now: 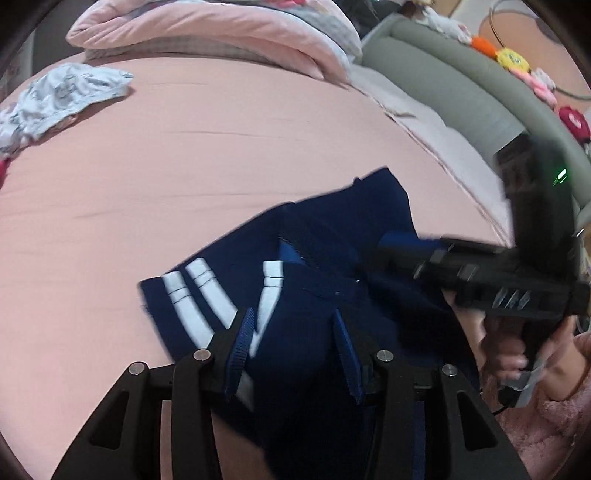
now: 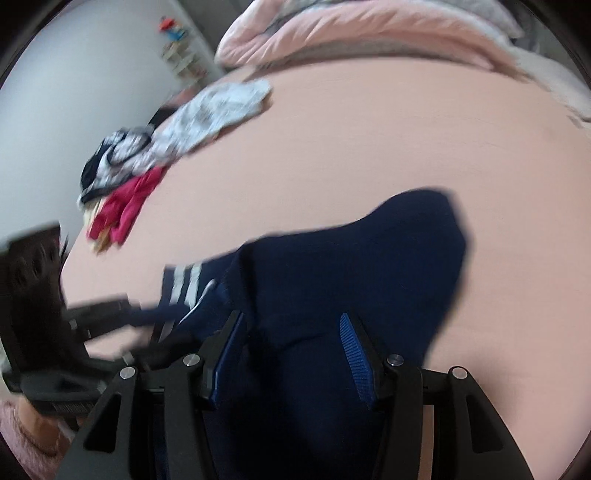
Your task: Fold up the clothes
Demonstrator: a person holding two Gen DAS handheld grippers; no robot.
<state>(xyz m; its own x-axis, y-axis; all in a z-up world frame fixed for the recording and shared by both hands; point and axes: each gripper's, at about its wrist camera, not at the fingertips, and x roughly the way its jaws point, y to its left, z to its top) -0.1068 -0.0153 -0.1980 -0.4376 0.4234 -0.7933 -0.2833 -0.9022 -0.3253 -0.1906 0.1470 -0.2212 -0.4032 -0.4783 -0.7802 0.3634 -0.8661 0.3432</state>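
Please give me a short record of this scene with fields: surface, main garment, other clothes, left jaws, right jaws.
surface: pink bed sheet
main garment: navy garment with white stripes, partly folded
other clothes: pale printed piece, red piece, apart from it
left jaws: left gripper, navy cloth between, grip unclear
right jaws: right gripper, over navy cloth, grip unclear

Home bedroom: pink-sheeted bed point(image 1: 221, 147), folded duvet point(image 1: 207, 33), scattered clothes point(image 2: 207, 118)

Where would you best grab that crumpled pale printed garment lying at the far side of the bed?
Probably pinch the pale garment at its flat free edge toward the open pink sheet, coming from that bare side: its other end is tangled into the pile of clothes.
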